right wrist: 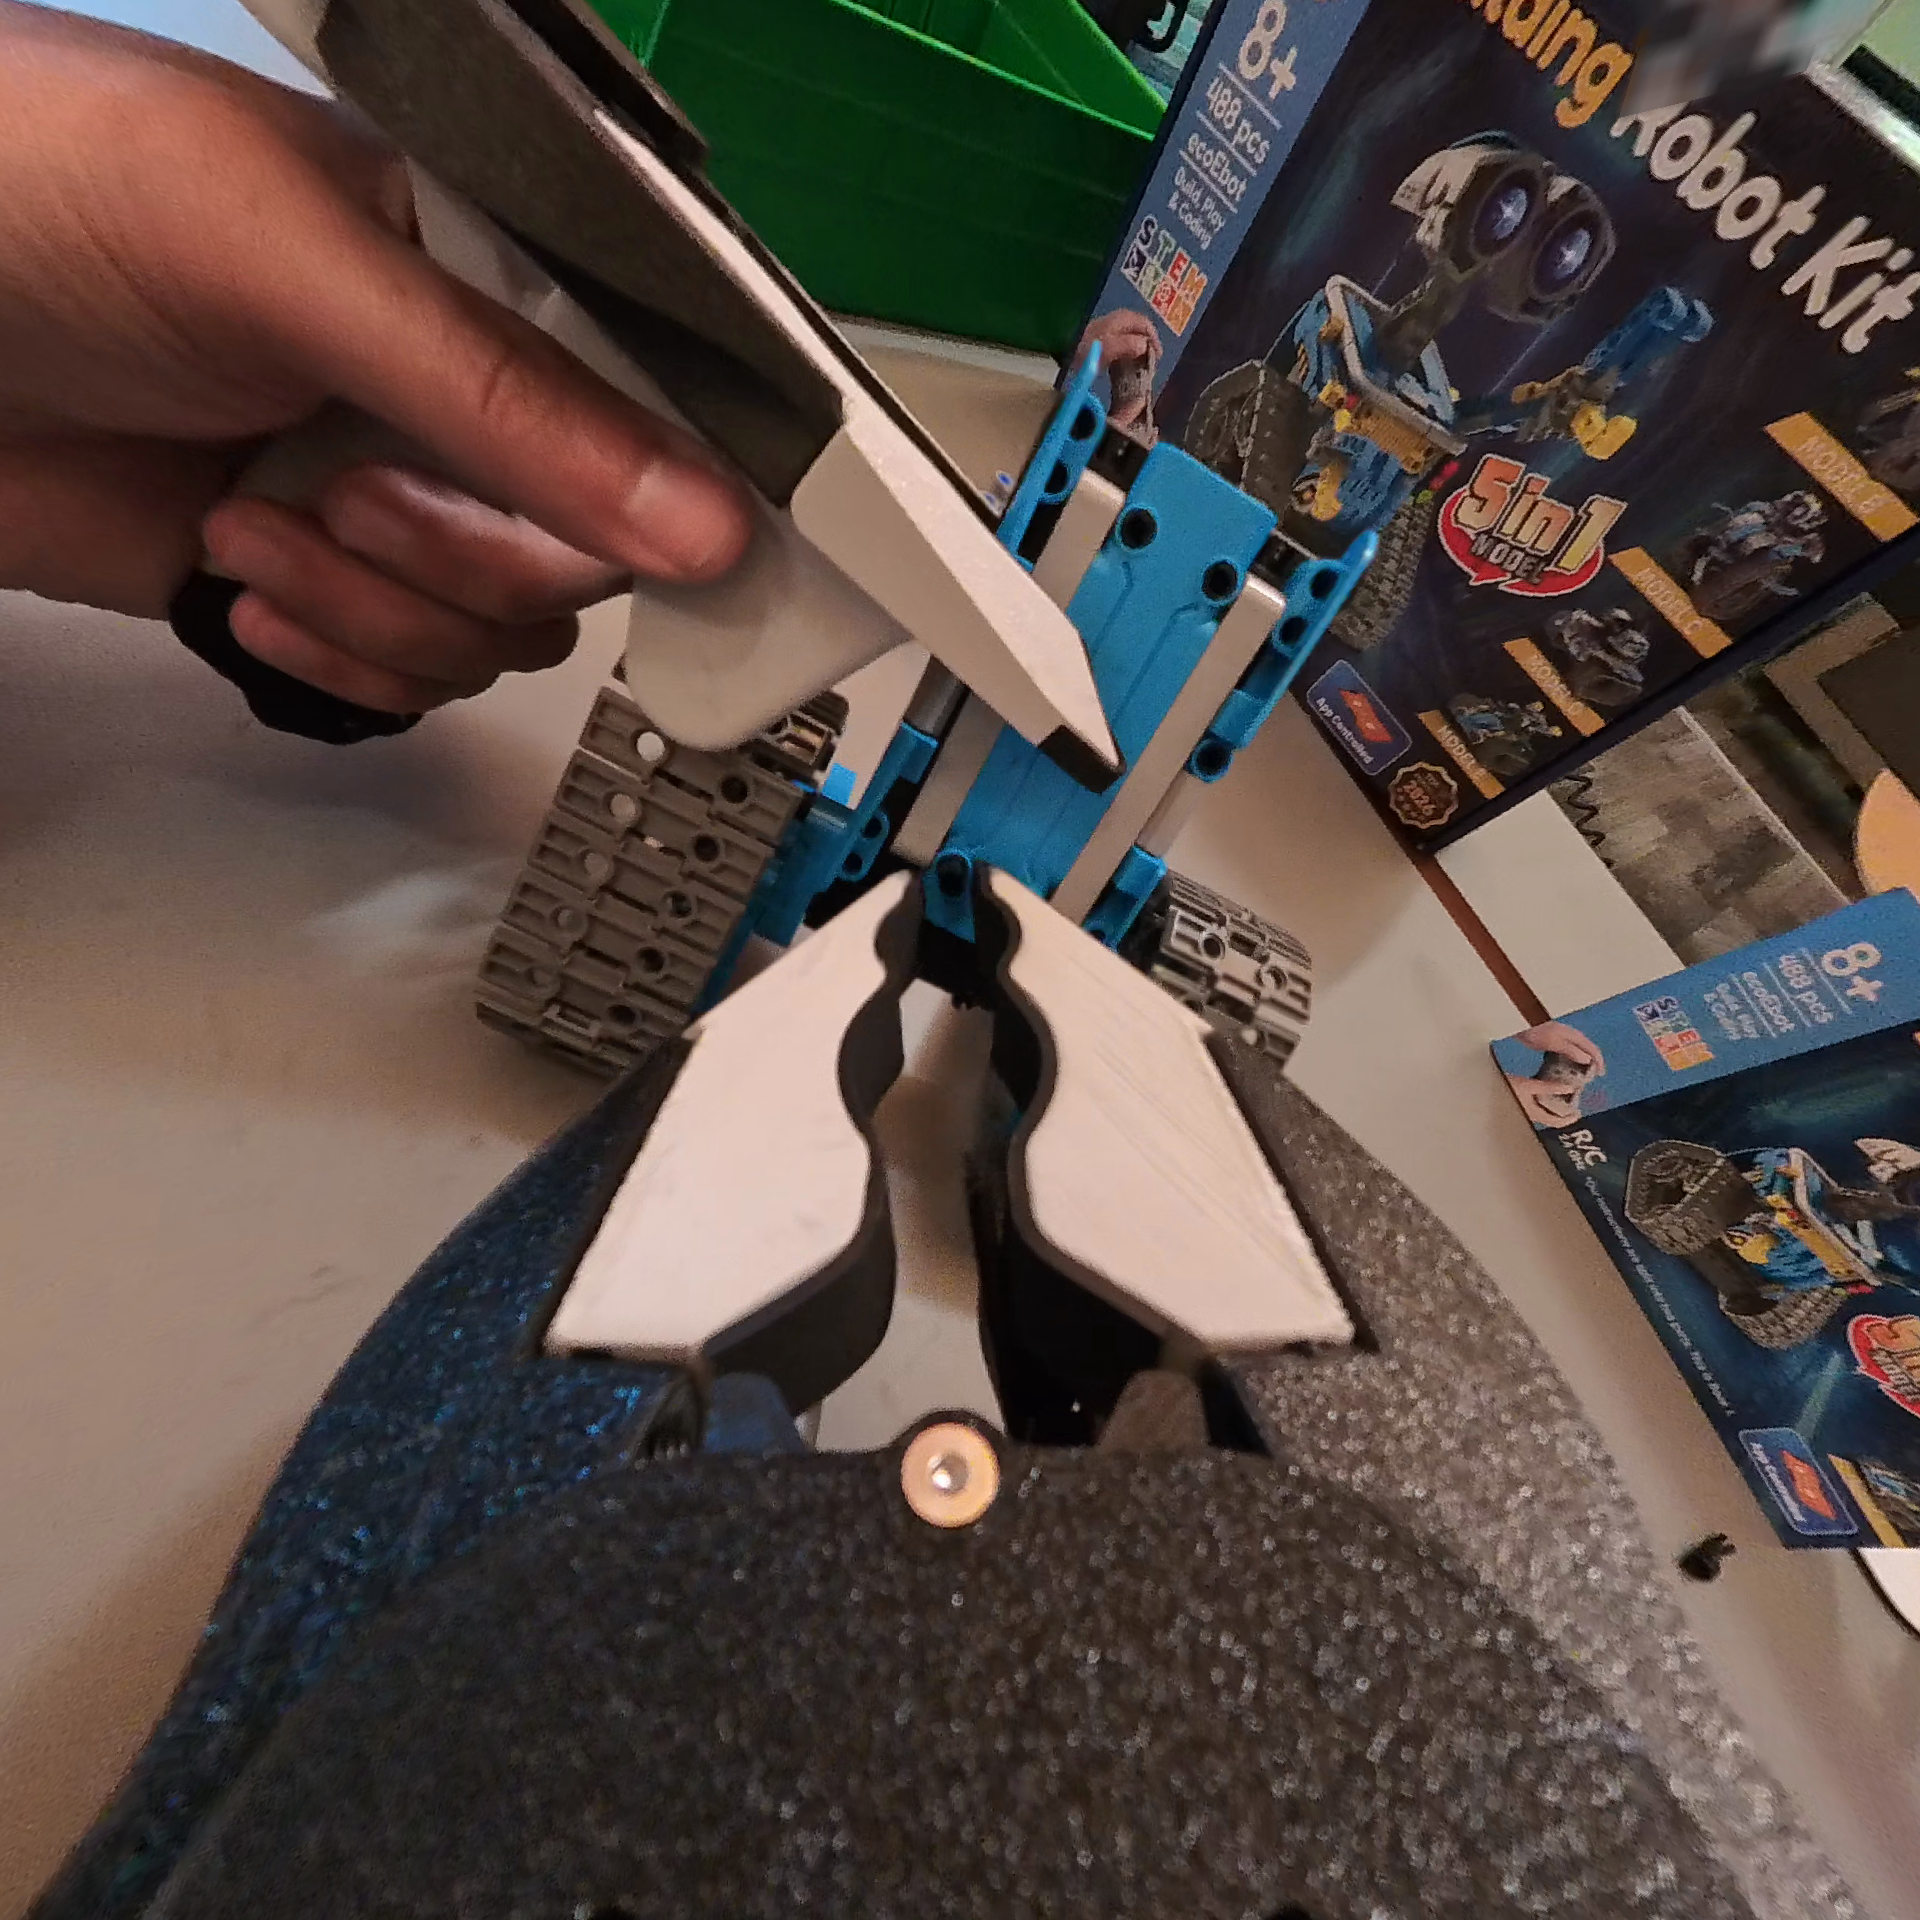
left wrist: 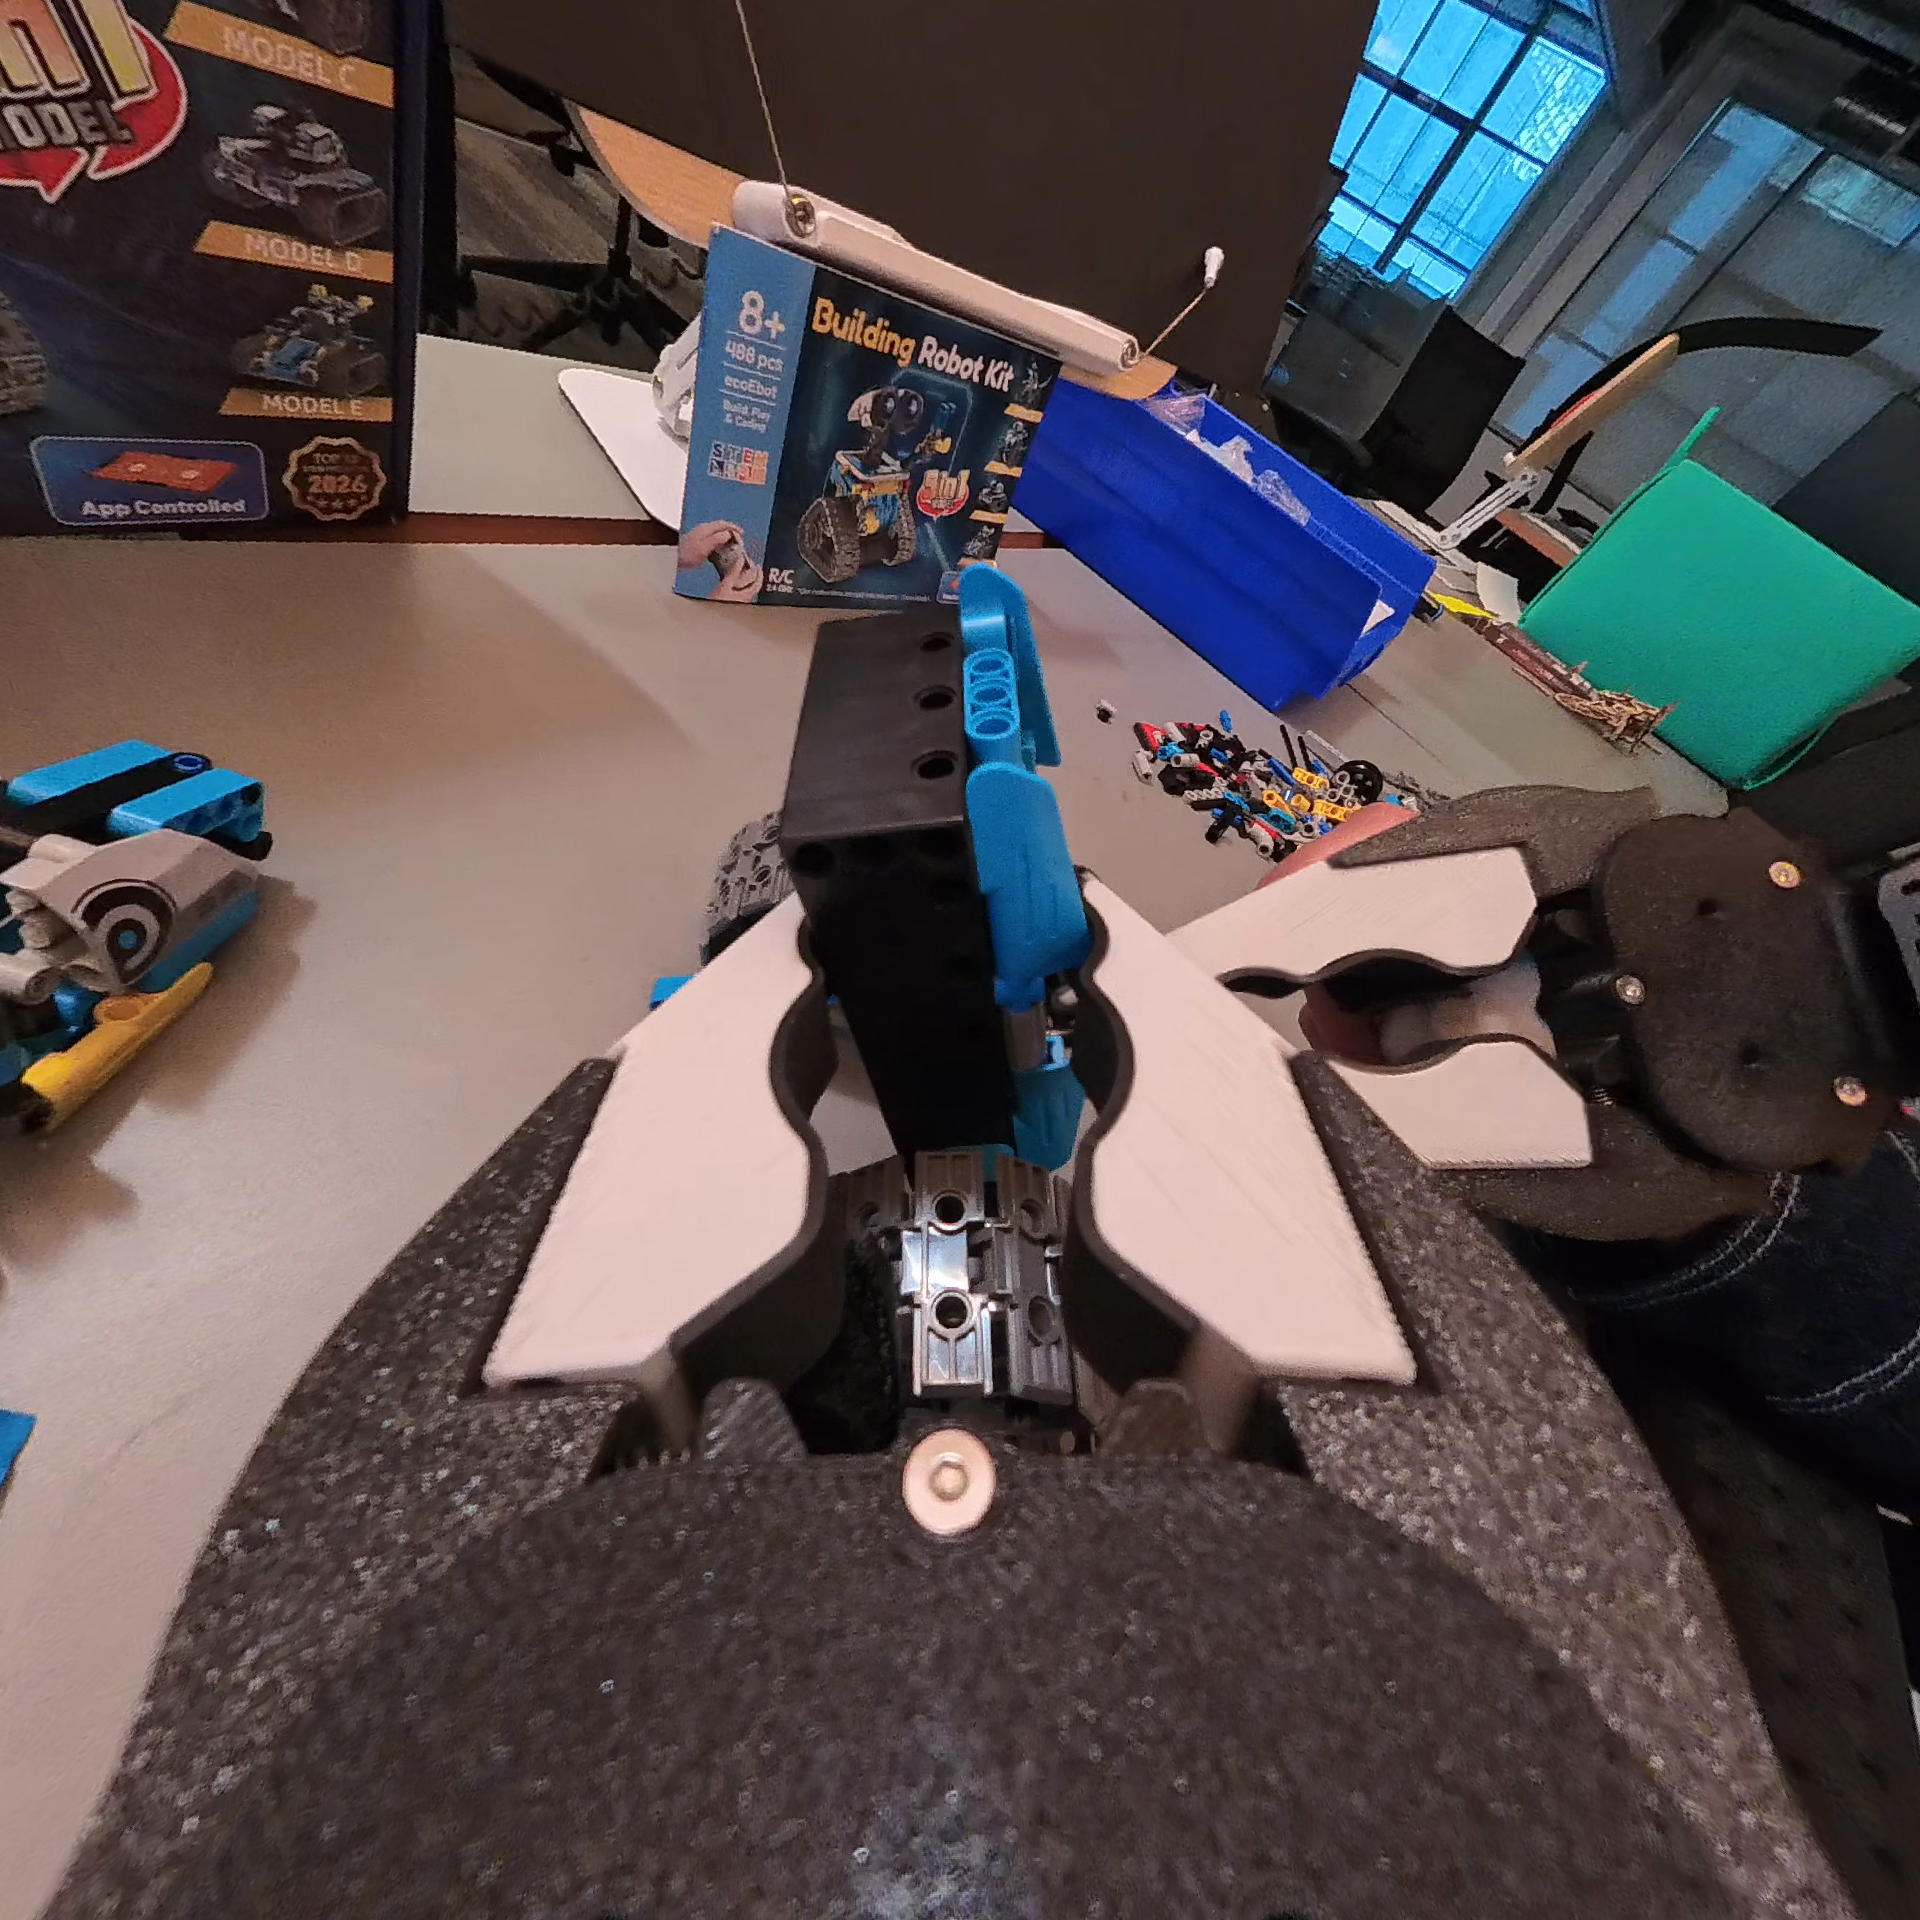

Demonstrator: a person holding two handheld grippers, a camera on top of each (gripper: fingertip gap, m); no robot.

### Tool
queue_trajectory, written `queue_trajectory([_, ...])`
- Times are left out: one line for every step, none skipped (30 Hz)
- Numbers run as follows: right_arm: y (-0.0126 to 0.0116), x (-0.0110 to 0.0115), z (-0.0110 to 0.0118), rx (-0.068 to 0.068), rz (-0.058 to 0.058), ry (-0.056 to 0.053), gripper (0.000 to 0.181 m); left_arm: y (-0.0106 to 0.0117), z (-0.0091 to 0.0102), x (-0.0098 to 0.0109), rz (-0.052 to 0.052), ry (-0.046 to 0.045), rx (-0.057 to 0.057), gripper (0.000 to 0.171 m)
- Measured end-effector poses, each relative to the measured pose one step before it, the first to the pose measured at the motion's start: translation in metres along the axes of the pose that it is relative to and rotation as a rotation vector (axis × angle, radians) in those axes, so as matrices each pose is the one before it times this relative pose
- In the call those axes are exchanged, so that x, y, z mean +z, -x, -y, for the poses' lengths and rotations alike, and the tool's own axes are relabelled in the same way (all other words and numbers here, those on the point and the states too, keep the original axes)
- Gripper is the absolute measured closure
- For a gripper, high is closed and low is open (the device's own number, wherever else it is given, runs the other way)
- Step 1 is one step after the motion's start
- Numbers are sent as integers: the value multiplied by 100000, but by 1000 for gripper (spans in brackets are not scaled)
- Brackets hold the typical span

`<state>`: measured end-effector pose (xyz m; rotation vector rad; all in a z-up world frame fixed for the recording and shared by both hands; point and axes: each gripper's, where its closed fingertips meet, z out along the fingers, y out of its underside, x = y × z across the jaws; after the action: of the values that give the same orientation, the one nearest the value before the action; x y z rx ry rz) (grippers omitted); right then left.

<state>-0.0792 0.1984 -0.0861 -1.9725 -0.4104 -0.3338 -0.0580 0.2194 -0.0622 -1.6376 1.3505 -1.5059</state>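
tracked blue-black robot model [left wrist: 914, 883] clamped by left gripper [left wrist: 951, 966]; right gripper [right wrist: 948, 904] pinches its base.

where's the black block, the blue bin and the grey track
black block [left wrist: 883, 831]: left wrist view, its side face
blue bin [left wrist: 1195, 530]: left wrist view, its long side wall
grey track [right wrist: 623, 862]: right wrist view, its outer links

My left wrist camera looks down along its fingers, close over the tracked model [left wrist: 914, 935] and across the table [left wrist: 468, 779] to the boxes, while my right one faces that model [right wrist: 1091, 675] low and near from the side, so the 2 views share it.
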Motion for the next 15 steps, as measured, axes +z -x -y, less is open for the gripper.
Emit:
queue_trajectory([3, -21, 123, 176, -96, -668, 174, -62, -32, 5, -92, 27, 213, 130])
queue_trajectory([-65, -15, -16, -253, -428, 263, 177, -23, -6, -8, -230, -17, -35, 130])
queue_trajectory([28, -31, -34, -527, 225, 223, 178, -36, -24, 9, -295, 66, -56, 130])
queue_trajectory([3, -26, -9, -235, 71, 243, 179, -20, -11, 9, 55, 12, 300, 130])
queue_trajectory([-8, -7, -33, -285, 44, 677, 179, 3, -10, 2, 318, -86, 407, 130])
queue_trajectory([5, -55, 18, -1233, 101, 1033, 179, 95, -6, -4, 504, -113, 593, 130])
queue_trajectory([-63, -224, 218, -3201, -1446, -204, 180, 212, -2, -46, 1255, -273, 1312, 131])
queue_trajectory([-37, -126, 1, -4070, -2267, 1124, 180, 156, -16, -23, 1026, -194, 1767, 131])
queue_trajectory([-10, -19, -61, -3027, -2654, 996, 180, -17, -61, 32, -210, 147, 1229, 131])
queue_trajectory([44, -98, -30, -915, -979, 592, 180, -82, -54, 9, -695, 192, 626, 131])
queue_trajectory([132, -193, -7, 1696, 1712, -192, 181, -171, -68, -12, -1146, 353, 635, 130])
queue_trajectory([76, -183, -45, 3280, 2398, -938, 180, -179, -112, -17, -674, 333, 467, 130])
queue_trajectory([89, -198, -127, 4403, 2582, -604, 181, -194, -117, 21, -18, 307, 925, 130])
queue_trajectory([65, -305, -116, 3479, 2040, -723, 181, 62, -148, 30, 1491, 813, 1099, 130])
queue_trajectory([-382, -1012, 458, 4736, -119, -4287, 181, 960, 53, -216, 5265, 54, -152, 131])
